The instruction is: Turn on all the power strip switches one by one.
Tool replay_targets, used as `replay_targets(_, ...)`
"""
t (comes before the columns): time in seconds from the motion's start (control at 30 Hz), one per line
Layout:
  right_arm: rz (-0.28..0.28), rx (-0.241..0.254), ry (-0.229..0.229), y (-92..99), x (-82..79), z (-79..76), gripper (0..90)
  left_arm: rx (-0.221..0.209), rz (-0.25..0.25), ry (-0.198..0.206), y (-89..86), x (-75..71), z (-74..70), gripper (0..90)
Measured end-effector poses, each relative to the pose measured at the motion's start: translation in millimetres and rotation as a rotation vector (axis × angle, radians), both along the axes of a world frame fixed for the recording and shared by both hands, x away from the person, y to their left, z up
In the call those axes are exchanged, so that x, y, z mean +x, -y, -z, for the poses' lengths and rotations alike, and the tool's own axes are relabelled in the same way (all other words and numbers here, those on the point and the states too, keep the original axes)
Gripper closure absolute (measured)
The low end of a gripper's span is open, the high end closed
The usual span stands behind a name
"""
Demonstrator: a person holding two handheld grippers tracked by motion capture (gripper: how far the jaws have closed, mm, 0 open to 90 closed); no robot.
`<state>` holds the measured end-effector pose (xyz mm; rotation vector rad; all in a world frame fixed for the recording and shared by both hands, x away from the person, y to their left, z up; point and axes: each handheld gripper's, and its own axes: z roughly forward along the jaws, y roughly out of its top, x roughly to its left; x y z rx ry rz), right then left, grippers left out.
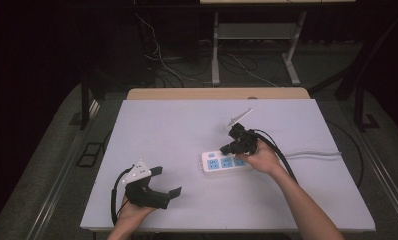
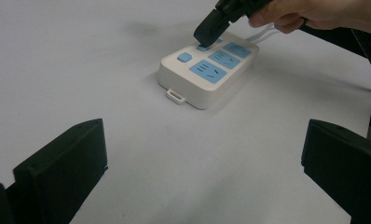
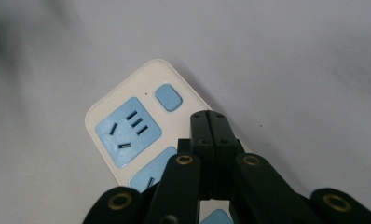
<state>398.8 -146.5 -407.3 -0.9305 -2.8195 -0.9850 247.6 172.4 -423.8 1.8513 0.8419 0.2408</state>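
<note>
One white plastic power strip (image 1: 227,162) with three blue socket faces and one blue button (image 3: 168,97) lies right of the centre of the one white table (image 1: 162,125). The right gripper (image 1: 226,148), jaws clenched together on nothing, hangs over the strip. The left gripper (image 1: 167,181) rests near the table's front edge, jaws spread wide, well apart from it.

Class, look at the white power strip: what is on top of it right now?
On the power strip sit blue sockets and a blue button. The shut right gripper comes down over its top; whether it touches, and the part beneath it, cannot be seen.
</note>
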Motion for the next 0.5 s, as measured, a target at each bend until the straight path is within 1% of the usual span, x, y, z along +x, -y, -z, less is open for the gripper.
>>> replay_targets(0.13,-0.003,0.003,-0.005,0.3,0.6,0.4,90.0,0.003,0.002,-0.001,0.3,-0.3,-0.1,0.0)
replay_targets(0.3,-0.004,-0.009,0.003,-0.5,0.5,1.0,90.0,0.004,0.003,0.000,0.6,-0.4,-0.2,0.0)
replay_targets(0.4,-0.003,-0.003,-0.007,0.9,1.9,1.7,90.0,0.003,0.004,0.000,0.6,-0.8,-0.1,0.0)
replay_targets(0.5,-0.006,-0.012,-0.003,1.5,1.9,1.6,90.0,0.005,0.004,-0.001,0.8,-0.4,-0.1,0.0)
